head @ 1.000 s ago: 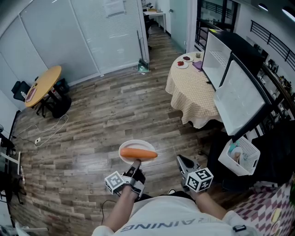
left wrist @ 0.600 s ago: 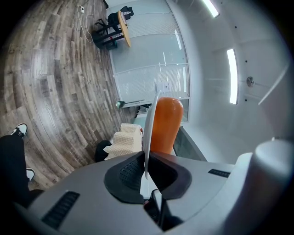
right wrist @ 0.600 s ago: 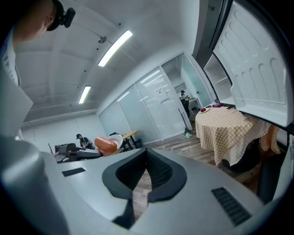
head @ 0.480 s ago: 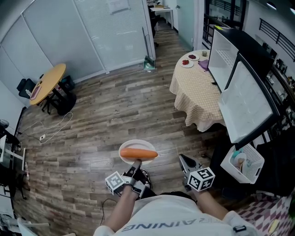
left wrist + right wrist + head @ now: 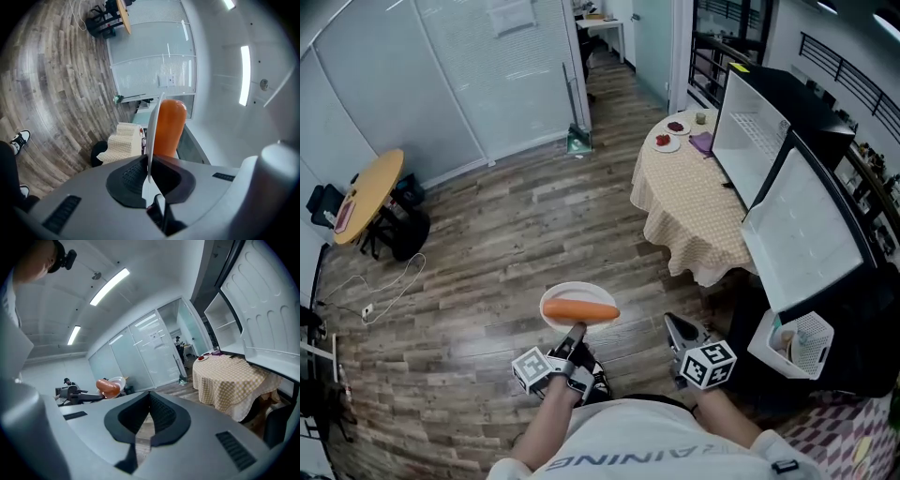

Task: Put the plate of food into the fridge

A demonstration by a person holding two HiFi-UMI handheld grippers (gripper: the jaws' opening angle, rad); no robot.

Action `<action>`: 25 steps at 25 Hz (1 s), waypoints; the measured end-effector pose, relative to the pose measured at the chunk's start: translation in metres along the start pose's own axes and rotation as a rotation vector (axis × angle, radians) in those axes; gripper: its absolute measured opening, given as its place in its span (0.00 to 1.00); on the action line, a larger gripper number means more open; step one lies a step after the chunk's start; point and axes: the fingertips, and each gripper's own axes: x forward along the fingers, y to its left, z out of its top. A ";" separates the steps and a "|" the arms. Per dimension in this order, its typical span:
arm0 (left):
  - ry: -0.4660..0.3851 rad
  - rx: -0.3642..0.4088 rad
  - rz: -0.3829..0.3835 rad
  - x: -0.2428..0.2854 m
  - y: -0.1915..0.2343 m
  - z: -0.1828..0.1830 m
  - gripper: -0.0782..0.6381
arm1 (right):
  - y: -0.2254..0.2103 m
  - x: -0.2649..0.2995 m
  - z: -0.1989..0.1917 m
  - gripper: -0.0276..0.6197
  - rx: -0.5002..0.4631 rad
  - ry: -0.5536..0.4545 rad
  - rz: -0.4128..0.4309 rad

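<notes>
A white plate carries a long orange piece of food and is held level over the wooden floor, in front of the person. My left gripper is shut on the plate's near rim. In the left gripper view the plate shows edge-on between the pads, with the orange food beside it. My right gripper hangs to the right of the plate, shut and holding nothing. The black fridge stands at the right with two white-lined doors swung open.
A round table with a checked cloth stands in front of the fridge, with small dishes on it. A white basket sits low at the right. A round wooden table and cables are at the left. Glass partitions close the back.
The head view has swung a little, so the checked table and the round table sit slightly differently in it. The plate stays in the left gripper; the right gripper holds its place.
</notes>
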 end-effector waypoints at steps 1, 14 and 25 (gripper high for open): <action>0.014 0.004 -0.018 0.008 -0.006 0.010 0.15 | 0.001 0.010 0.003 0.08 -0.005 0.002 -0.010; 0.088 0.023 -0.017 0.053 0.008 0.132 0.15 | 0.038 0.124 0.025 0.08 -0.014 -0.001 -0.076; 0.123 0.008 -0.007 0.099 0.017 0.159 0.15 | 0.019 0.170 0.036 0.08 -0.016 0.031 -0.103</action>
